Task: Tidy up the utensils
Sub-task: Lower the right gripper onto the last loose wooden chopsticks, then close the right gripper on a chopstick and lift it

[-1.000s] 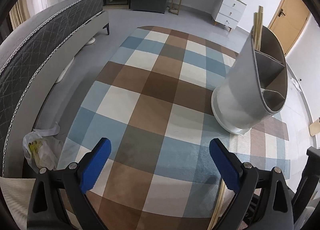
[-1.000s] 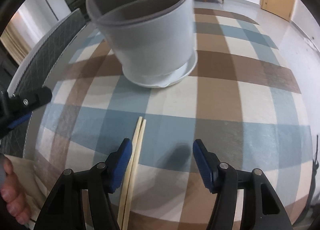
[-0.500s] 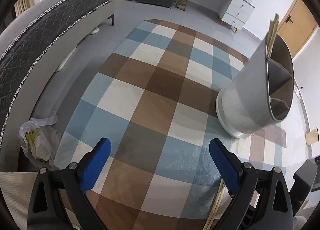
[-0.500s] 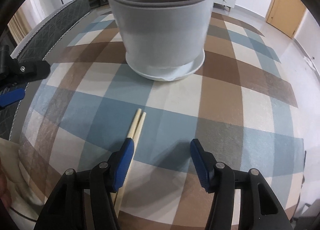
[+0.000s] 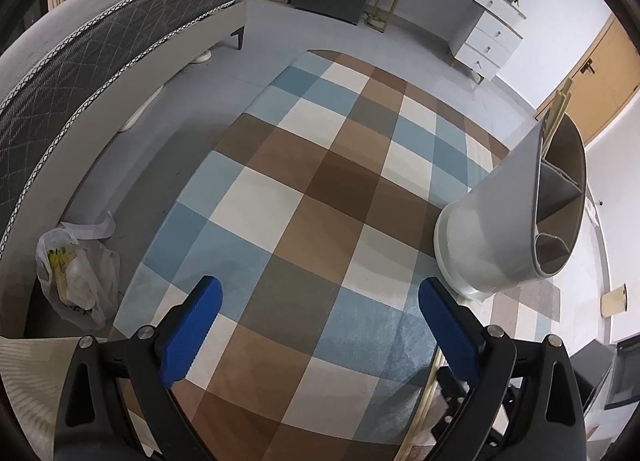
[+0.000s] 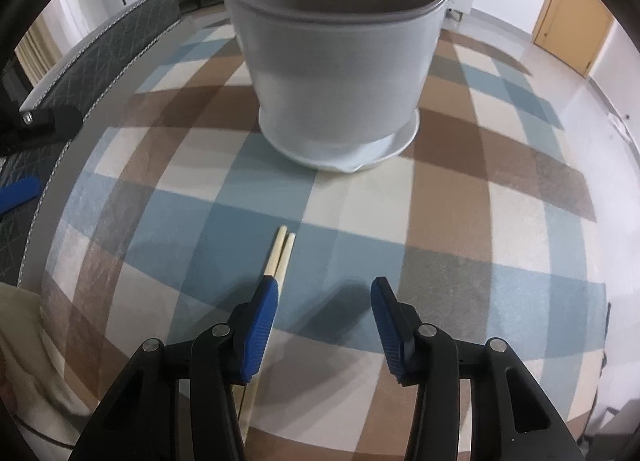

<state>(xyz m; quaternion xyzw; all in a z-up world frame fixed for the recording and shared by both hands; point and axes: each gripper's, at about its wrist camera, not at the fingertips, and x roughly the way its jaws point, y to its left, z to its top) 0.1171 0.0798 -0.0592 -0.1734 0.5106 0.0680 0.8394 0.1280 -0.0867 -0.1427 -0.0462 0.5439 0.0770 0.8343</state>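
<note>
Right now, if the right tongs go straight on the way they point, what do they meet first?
Probably the checked tablecloth. The right tongs have just been closing, with only cloth between the pads. The chopsticks lie under the left pad's tip and the grey utensil holder stands beyond; depth is unclear.

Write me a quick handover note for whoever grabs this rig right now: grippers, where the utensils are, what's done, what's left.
Left gripper: open, empty, above the checked cloth, nothing between its fingers.
Right gripper: open, jaws have just been closing; the pair of chopsticks lies flat on the cloth along its left finger, running under it, not yet gripped.
Holder: upright on the cloth, just beyond the chopsticks. More chopsticks already stand in its far compartment.
Done: some chopsticks stowed.
Left: probably centre the right gripper on the pair, grip it, and drop it into the holder.
</note>
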